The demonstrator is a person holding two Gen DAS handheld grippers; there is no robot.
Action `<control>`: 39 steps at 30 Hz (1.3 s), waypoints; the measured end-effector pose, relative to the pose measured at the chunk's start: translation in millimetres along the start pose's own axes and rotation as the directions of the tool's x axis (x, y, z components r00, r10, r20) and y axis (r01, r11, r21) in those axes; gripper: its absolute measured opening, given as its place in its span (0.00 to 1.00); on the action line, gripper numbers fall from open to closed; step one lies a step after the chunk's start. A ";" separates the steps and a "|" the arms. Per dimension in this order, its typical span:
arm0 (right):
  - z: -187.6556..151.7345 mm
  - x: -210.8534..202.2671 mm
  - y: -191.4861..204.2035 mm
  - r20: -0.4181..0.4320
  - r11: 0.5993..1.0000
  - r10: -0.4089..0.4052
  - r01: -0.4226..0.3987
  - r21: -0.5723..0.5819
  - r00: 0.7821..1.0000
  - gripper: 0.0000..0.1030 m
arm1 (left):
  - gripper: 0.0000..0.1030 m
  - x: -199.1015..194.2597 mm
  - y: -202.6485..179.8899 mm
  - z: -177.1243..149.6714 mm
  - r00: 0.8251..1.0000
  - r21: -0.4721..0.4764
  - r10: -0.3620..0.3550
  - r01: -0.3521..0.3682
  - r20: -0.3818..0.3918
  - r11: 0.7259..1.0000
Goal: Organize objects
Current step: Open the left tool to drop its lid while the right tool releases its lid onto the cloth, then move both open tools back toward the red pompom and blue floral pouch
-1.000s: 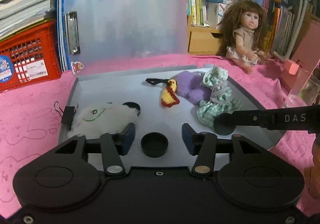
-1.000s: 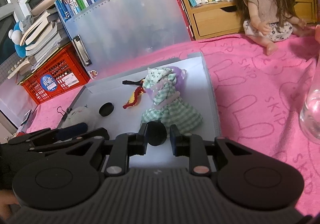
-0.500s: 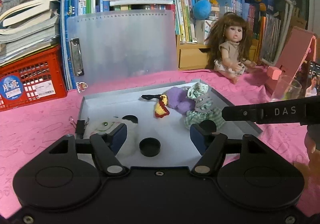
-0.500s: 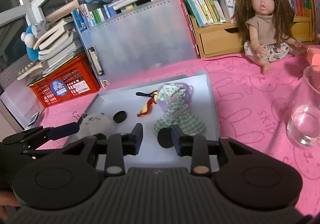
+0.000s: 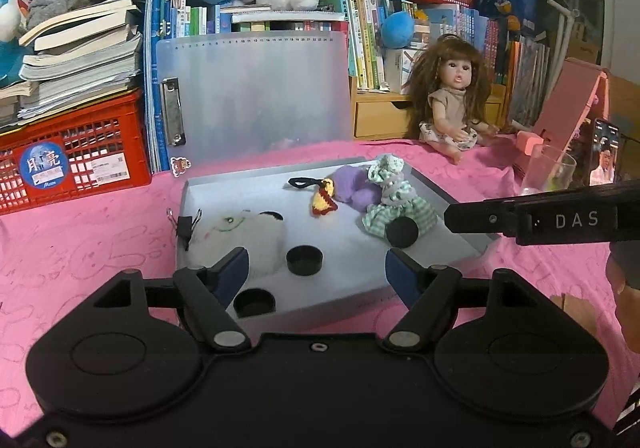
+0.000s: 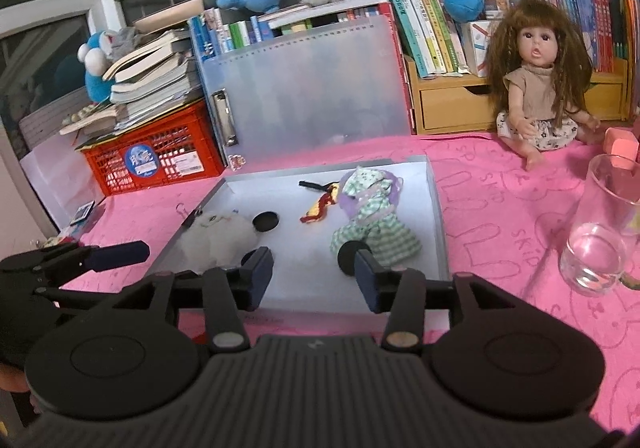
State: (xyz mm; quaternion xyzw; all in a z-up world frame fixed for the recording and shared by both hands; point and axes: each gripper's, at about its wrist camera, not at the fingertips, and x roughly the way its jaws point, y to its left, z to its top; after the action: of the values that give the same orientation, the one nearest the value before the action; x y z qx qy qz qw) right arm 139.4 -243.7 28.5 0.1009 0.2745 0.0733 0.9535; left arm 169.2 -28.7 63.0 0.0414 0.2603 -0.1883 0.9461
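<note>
An open grey file box [image 5: 352,288] lies on the pink cloth with its translucent lid [image 5: 260,96] standing up behind. Inside are a white plush [image 5: 240,236], a yellow crochet toy [image 5: 322,200], a purple plush [image 5: 352,184], a green checked cloth doll [image 5: 394,200] and several black caps, one [image 5: 304,259] near the front, one [image 6: 347,257] against the checked doll. My left gripper [image 5: 318,274] hangs over the box's front edge, its jaws opening, nothing held. My right gripper [image 6: 314,278] is also opening and holds nothing; the cap lies just beyond its right finger.
A doll [image 5: 452,100] sits at the back right before a wooden drawer unit [image 6: 452,104]. A drinking glass [image 6: 600,232] stands right of the box. A red crate [image 5: 72,156] with stacked books is at the back left. A binder clip [image 5: 184,224] is on the box's left wall.
Both grippers have drawn back and upward from the box, and their jaws have widened. The right gripper let go of a black cap, which now lies against the checked doll.
</note>
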 end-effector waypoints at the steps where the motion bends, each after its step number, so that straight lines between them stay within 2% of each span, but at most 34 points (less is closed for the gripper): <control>1: -2.0 -1.3 1.7 0.001 1.000 -0.001 0.001 -0.008 1.000 0.63 | 0.73 -3.0 -0.4 -2.2 1.000 0.001 0.000 0.000 0.002 1.000; 14: -28.9 -10.9 22.9 -0.021 0.996 -0.014 0.012 -0.093 1.000 0.71 | 0.75 -40.8 3.4 -28.3 1.000 -0.024 -0.013 0.013 0.015 1.000; 29: -50.4 -22.9 20.4 -0.031 0.996 -0.021 0.018 -0.089 0.999 0.73 | 0.75 -67.6 20.9 -56.1 0.999 -0.049 0.041 -0.041 0.006 0.998; 35: -61.7 -26.2 25.2 -0.051 0.995 -0.003 -0.002 -0.099 0.999 0.74 | 0.76 -76.2 25.7 -72.3 0.998 -0.055 0.059 -0.060 -0.013 0.997; 39: -70.5 -32.4 32.5 -0.056 0.992 0.053 -0.059 -0.112 0.997 0.79 | 0.76 -83.6 25.6 -83.4 0.997 -0.049 0.077 -0.077 -0.021 0.996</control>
State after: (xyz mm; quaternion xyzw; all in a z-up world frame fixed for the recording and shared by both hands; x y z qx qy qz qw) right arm 71.5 -207.7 -5.9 0.0523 0.2919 0.1183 0.9477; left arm 72.8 37.7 33.2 0.0297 0.2720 -0.1448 0.9509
